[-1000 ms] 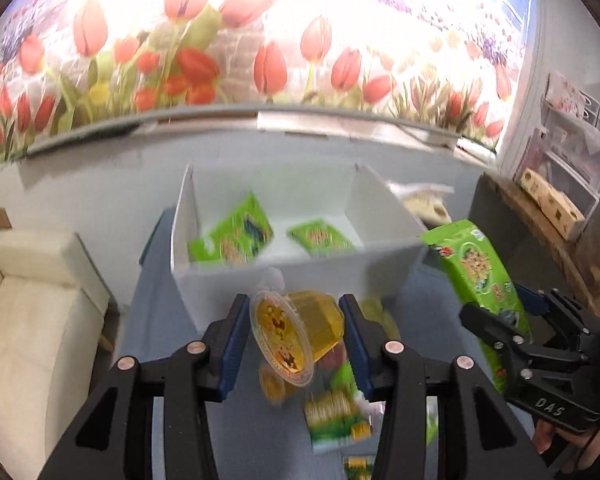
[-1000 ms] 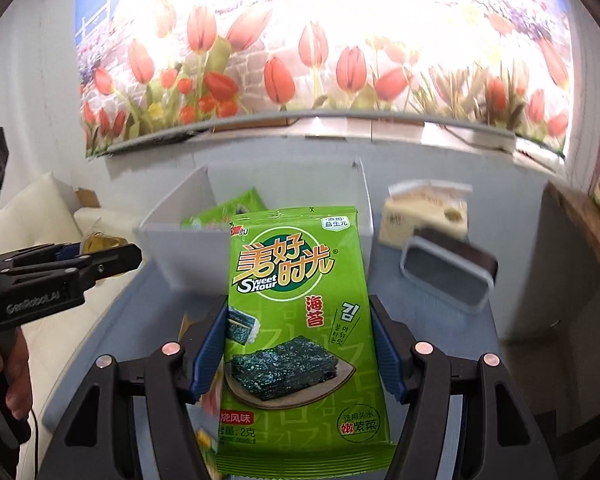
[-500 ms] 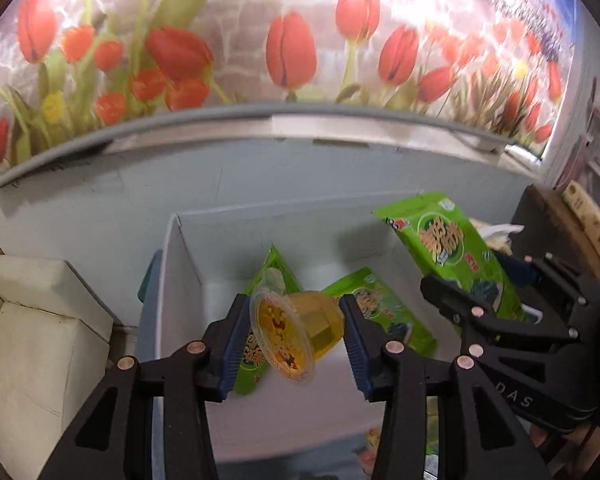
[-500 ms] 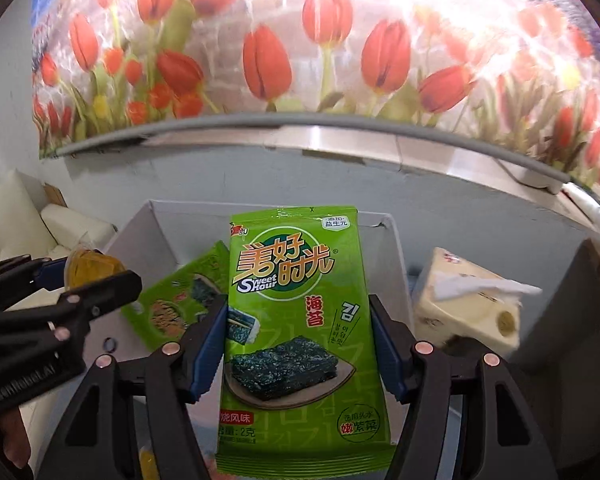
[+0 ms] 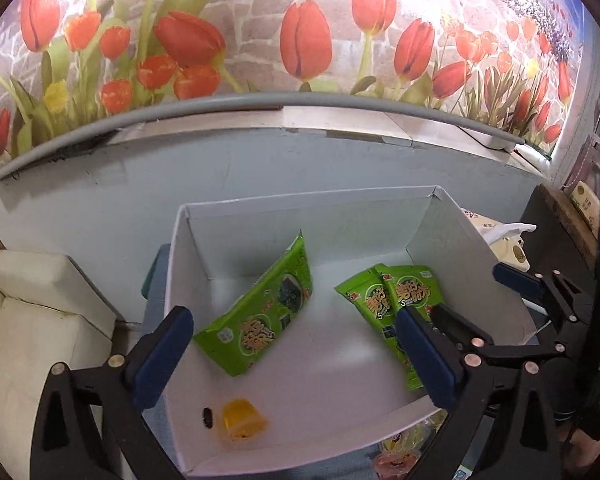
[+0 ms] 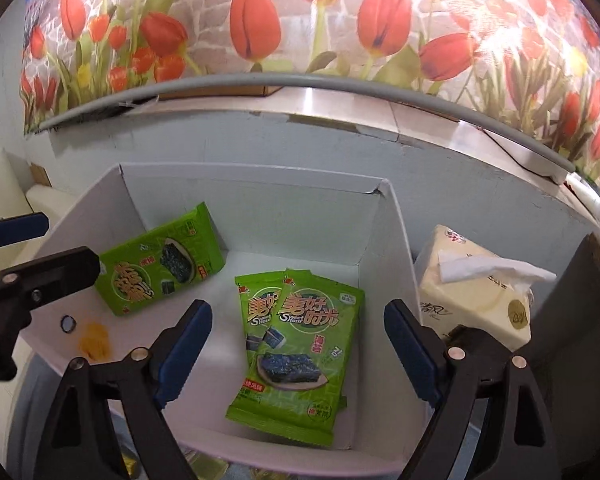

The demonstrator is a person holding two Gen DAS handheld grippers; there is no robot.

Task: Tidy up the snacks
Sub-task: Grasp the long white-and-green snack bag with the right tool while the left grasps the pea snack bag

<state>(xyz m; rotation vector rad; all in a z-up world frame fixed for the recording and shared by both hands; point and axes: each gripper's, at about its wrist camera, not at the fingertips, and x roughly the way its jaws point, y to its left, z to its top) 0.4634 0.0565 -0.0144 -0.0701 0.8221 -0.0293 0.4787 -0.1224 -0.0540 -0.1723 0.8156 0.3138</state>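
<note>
1. One white cardboard box (image 6: 384,232) holds every snack in view.
2. Three green seaweed packets: one (image 6: 160,264) leans near the left wall, two (image 6: 304,344) overlap by the right wall.
3. Yellow jelly cup (image 5: 242,424) lies in the near-left corner.
4. Left gripper (image 5: 296,356) and right gripper (image 6: 300,356) have just spread wide, jaws empty.

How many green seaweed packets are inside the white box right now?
3. One green seaweed packet leans at the left side of the white box; two overlap at the right, top packet over the lower one. More may be hidden underneath.
</note>
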